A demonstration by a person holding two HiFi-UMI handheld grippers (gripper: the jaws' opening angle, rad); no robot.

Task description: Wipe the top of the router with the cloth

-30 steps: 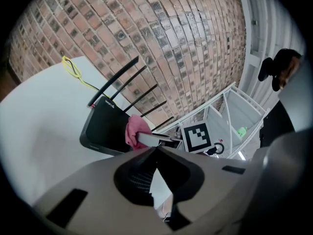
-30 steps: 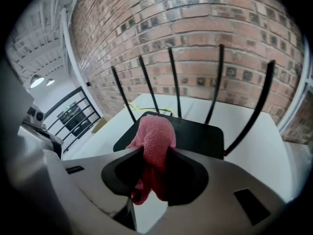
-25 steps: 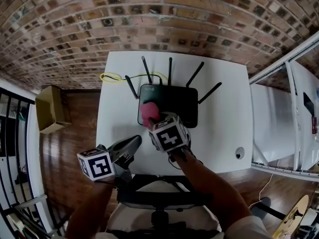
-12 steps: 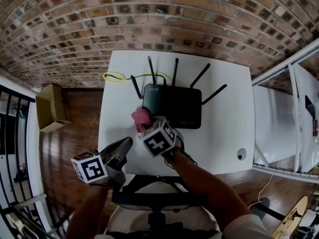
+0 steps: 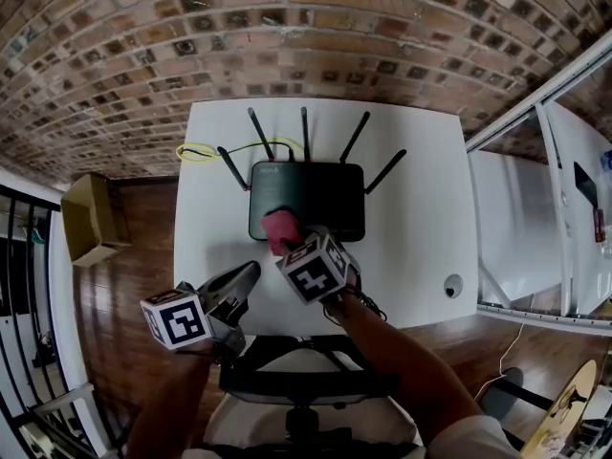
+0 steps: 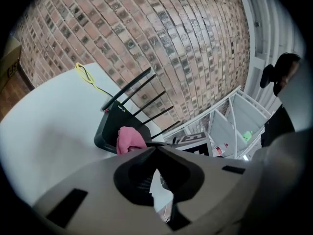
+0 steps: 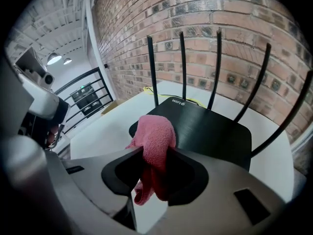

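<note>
Head view looks steeply down on a white table set against a brick wall. The black router lies flat near the table's far edge, and I count five antennas fanning up from its back and sides. A yellow cable loops on the table just behind its left rear corner.

My right gripper points down at the router's near edge. In the right gripper view its jaws are pinched on the pink cloth. A bunched end sticks out past the tips and a loose tail hangs down between the jaws. The bunched end sits on the near left part of the router's top, close to the front edge, and most of the black surface beyond it is uncovered. White print shows on the top near the back.

My left gripper is over the near left part of the table, well short of the router and touching nothing. In the left gripper view its jaws are pressed together at the tips, with nothing between them.

A cardboard box stands on the wooden floor to the left of the table. A small round object lies near the table's right front corner; I cannot tell what it is.
</note>
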